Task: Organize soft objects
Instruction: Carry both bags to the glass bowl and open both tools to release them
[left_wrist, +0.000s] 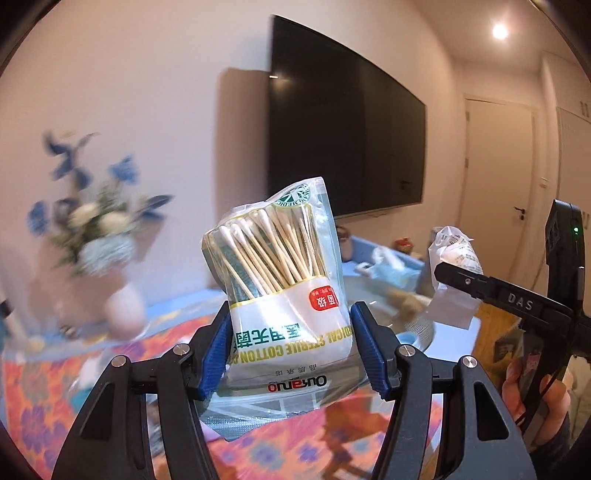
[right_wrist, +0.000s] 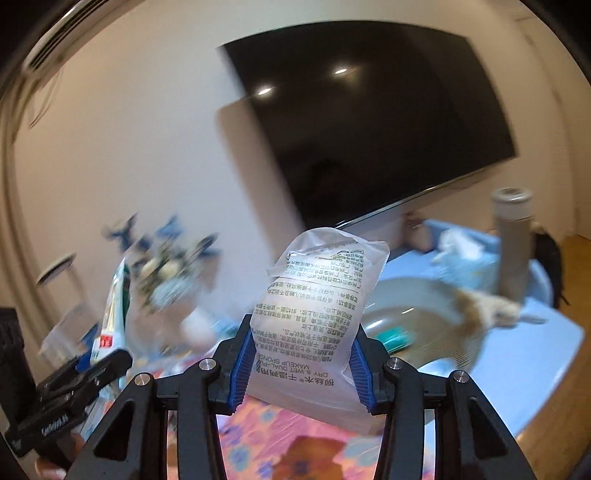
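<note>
- Two packets are held: left tool (left_wrist: 291, 345) clamps a cotton swab bag (left_wrist: 284, 291), printed "COTTON".
- Right tool (right_wrist: 301, 363) pinches a sponge packet (right_wrist: 314, 314), reading "MAKEUP SPONGE".

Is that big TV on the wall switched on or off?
Off, as far as it shows. The TV screen is plain black in both views, with only ceiling lights mirrored in it in the right wrist view.

Looked like a home living room: wall-mounted TV (left_wrist: 343, 122), flower vase (left_wrist: 107, 236), patterned tablecloth (left_wrist: 44, 384), interior door (left_wrist: 498, 184).
</note>
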